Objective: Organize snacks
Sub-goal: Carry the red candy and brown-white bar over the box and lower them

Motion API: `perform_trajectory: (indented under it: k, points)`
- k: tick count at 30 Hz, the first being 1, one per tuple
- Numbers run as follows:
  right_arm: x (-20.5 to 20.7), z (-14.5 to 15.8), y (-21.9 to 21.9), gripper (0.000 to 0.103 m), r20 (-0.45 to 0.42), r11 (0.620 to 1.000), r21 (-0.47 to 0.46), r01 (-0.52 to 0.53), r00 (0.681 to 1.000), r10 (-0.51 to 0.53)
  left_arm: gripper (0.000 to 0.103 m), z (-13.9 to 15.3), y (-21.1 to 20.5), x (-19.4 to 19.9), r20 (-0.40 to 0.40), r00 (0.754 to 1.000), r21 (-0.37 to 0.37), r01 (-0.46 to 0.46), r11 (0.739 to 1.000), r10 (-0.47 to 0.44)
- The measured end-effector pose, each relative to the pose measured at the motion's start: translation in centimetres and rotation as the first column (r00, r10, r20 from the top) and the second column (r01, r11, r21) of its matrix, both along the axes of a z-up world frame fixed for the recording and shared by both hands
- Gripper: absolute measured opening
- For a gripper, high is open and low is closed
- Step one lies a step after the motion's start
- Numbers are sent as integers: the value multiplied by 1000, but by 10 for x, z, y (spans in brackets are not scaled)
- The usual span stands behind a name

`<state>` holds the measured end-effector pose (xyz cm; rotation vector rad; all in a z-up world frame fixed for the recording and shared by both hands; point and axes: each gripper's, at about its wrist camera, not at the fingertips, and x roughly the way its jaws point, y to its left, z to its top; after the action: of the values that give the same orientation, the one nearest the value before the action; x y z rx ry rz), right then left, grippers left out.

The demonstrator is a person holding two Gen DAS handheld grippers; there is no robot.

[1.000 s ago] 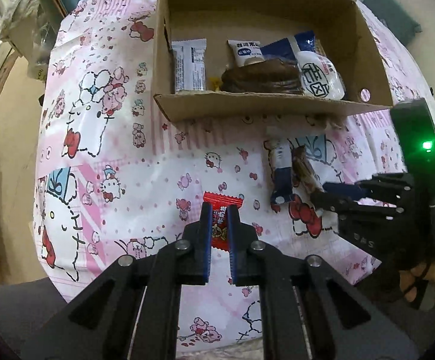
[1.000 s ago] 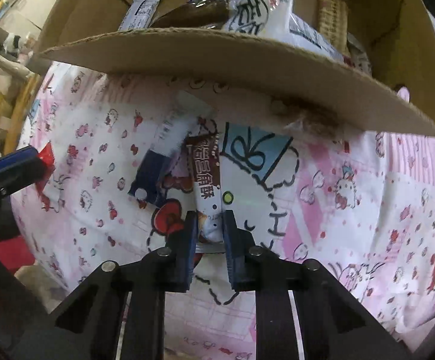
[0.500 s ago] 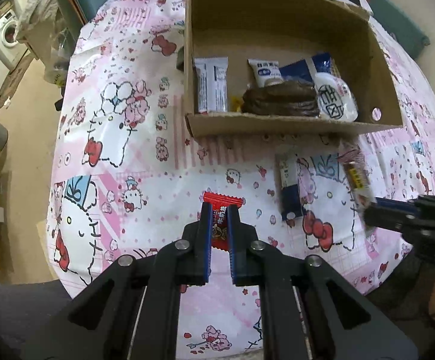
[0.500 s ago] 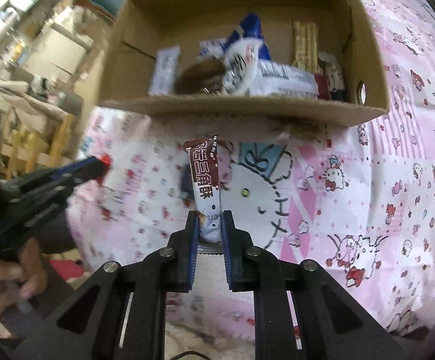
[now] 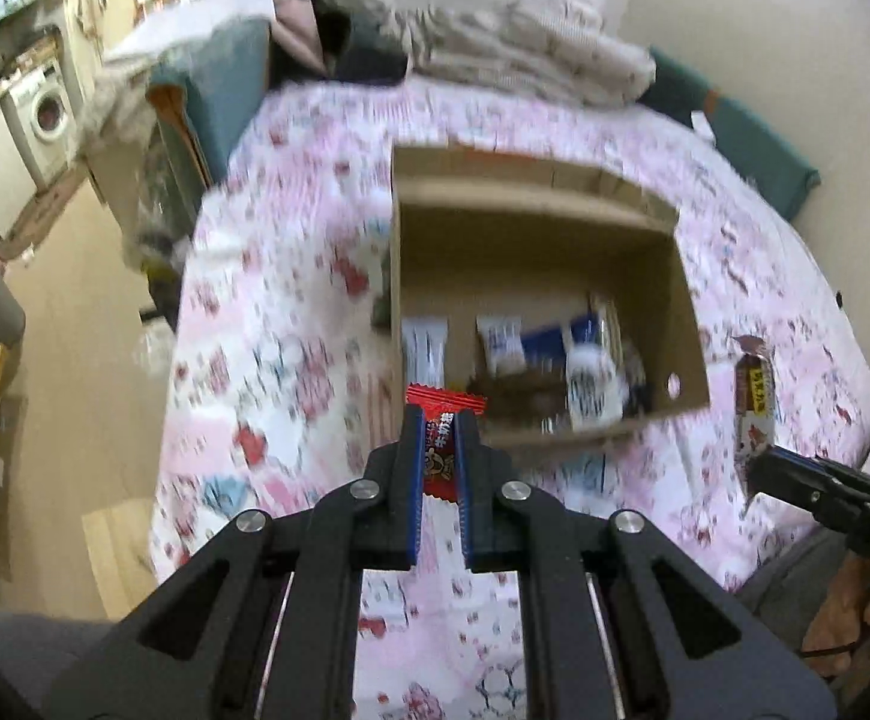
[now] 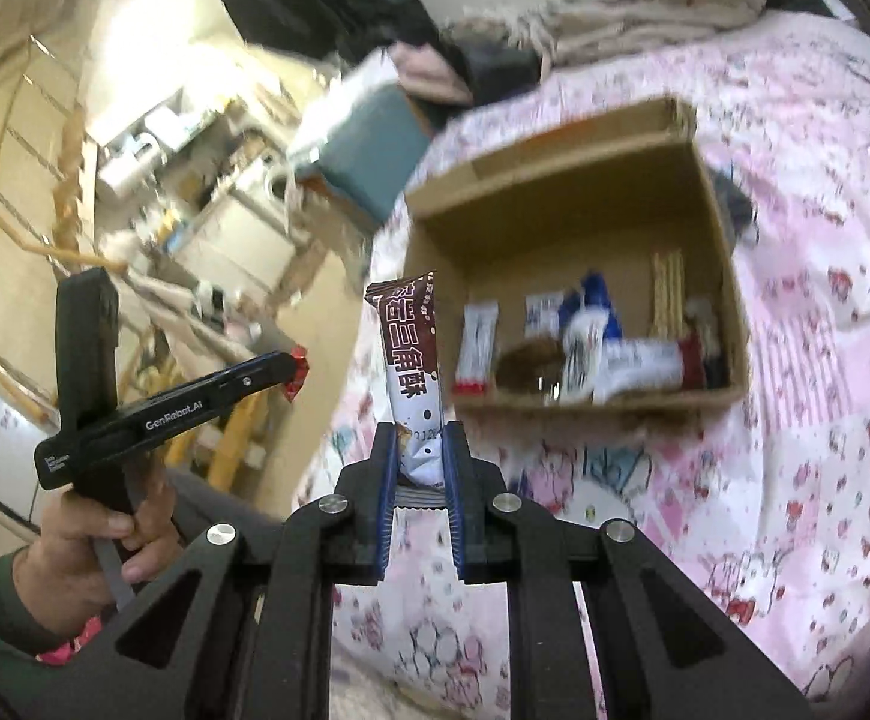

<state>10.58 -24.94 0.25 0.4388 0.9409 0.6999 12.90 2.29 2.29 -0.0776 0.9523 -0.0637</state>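
Observation:
My left gripper (image 5: 440,420) is shut on a small red candy wrapper (image 5: 442,447), held in the air in front of the open cardboard box (image 5: 690,312). My right gripper (image 6: 421,435) is shut on a brown and white snack bar (image 6: 410,372), held upright above the pink tablecloth (image 6: 795,396), left of the box (image 6: 729,276). The box holds several wrapped snacks. In the left wrist view the bar (image 5: 753,396) shows right of the box. In the right wrist view the left gripper (image 6: 282,369) is at the left with the candy (image 6: 296,372).
A blue snack pack (image 5: 594,471) lies on the cloth just in front of the box. Folded blankets (image 5: 531,54) and a teal cushion (image 5: 735,132) lie behind the box. A washing machine (image 5: 48,114) and clutter stand off the left edge.
Both grippers have risen and pulled back from the cloth, each with its snack. The box now looks smaller and lower in both views. The image is motion blurred.

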Motion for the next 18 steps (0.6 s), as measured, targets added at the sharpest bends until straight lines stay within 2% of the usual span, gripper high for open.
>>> perform_trajectory:
  k: [3, 7, 18]
  points:
    - [11, 7, -10, 16, 39, 996, 4, 93, 995, -93, 7, 14, 0, 12, 42, 999, 18, 1, 1000, -2]
    - [26, 8, -30, 16, 40, 978, 4, 207, 977, -207, 7, 17, 0, 28, 53, 999, 23, 0, 1000, -1]
    - [79, -9, -45, 16, 15, 958, -61, 279, 960, -279, 7, -1, -11, 71, 34, 999, 17, 8, 1000, -9]
